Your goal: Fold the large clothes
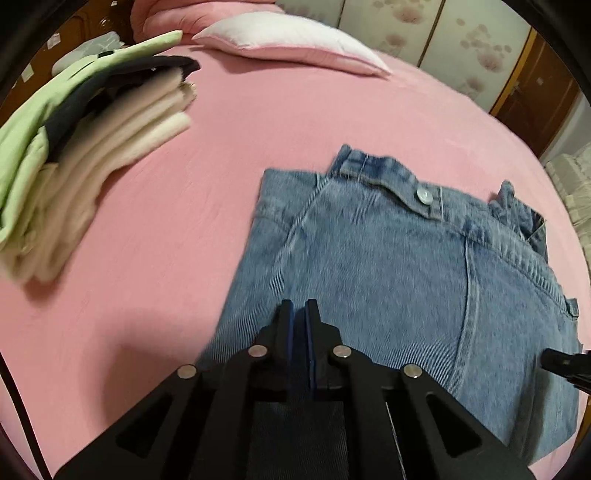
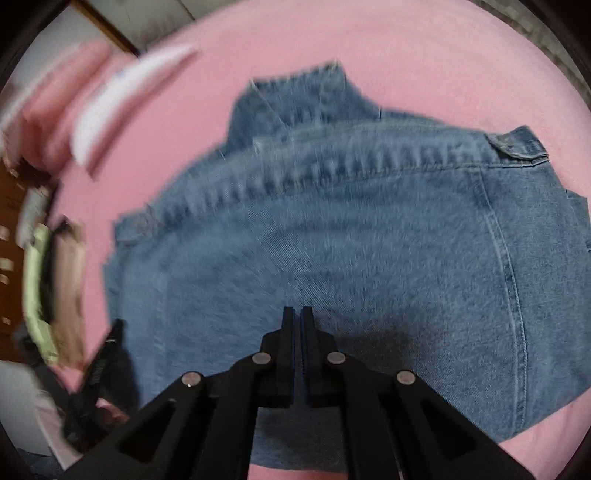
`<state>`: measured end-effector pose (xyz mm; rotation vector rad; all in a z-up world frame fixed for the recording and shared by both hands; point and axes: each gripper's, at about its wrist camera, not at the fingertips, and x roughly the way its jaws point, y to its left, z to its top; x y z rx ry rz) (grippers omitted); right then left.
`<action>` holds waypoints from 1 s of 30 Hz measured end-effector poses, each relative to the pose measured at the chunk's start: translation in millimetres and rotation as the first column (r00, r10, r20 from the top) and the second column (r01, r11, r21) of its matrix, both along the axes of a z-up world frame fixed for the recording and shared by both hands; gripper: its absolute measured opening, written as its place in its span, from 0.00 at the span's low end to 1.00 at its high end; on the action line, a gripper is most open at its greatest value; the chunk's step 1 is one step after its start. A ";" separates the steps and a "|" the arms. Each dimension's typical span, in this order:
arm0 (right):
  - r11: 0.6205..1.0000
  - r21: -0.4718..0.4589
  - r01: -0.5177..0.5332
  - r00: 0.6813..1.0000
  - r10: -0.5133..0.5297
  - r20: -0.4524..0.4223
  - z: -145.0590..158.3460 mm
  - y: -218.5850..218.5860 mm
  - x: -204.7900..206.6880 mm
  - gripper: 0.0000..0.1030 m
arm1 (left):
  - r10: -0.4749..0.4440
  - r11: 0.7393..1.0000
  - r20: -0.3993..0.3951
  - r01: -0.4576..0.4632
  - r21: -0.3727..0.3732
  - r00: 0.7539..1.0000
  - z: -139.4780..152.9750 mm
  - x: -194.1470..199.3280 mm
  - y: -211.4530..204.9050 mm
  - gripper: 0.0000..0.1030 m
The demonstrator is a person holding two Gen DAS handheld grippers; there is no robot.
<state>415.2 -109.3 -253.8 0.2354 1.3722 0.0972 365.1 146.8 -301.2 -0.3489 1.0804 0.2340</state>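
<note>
1. A bed (image 1: pixel 258 122) covered in a pink sheet fills both views; the sheet is smooth with faint creases. A pale pink pillow (image 1: pixel 291 44) lies at its far end, and behind it stand wall panels (image 1: pixel 436 33) printed with faded flowers, next to a brown wooden door (image 1: pixel 532 96).
2. At the left of the bed sits a stack of folded clothes (image 1: pixel 85 144): cream layers below, a dark garment above them, and a light green piece on top. The right wrist view shows the same stack, blurred, at its left edge.
3. The denim garment (image 1: pixel 399 266) lies flat on the sheet, well apart from the stack. It is a washed blue twill with raised double-stitched seams, a metal button (image 1: pixel 424 195) on a band along its far edge, and a small flap at one corner.
4. The left tool (image 1: pixel 299 308) has its black fingers almost together, with only a thin gap between the blue pads. It is over the near part of the denim; whether any cloth is pinched cannot be told.
5. The right tool (image 2: pixel 297 314) is likewise nearly closed, its tips over the middle of the denim with a shadow beneath. Contact with the cloth cannot be judged through the blur.
</note>
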 end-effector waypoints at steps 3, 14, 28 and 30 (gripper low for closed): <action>0.999 -0.027 0.027 0.997 -0.029 -0.074 -22.2 -1.2 4.6 0.02 | 0.026 0.999 -0.033 -0.027 -0.022 0.999 7.3 -18.5 -3.4 0.19; 0.984 -0.144 -0.105 0.990 0.090 -0.107 -46.2 25.1 13.3 0.01 | 0.109 0.981 -0.108 -0.124 -0.146 0.988 40.8 -82.1 -28.2 0.59; 0.966 -0.185 -0.181 0.983 0.174 -0.056 -50.4 51.3 1.5 0.01 | 0.304 0.880 -0.159 -0.341 -0.332 0.939 -7.9 -99.3 -6.9 0.65; 0.972 -0.175 -0.158 0.987 0.152 -0.046 -50.5 47.4 -4.7 0.02 | 0.289 0.878 -0.121 -0.313 -0.363 0.950 -6.2 -90.9 -4.2 0.65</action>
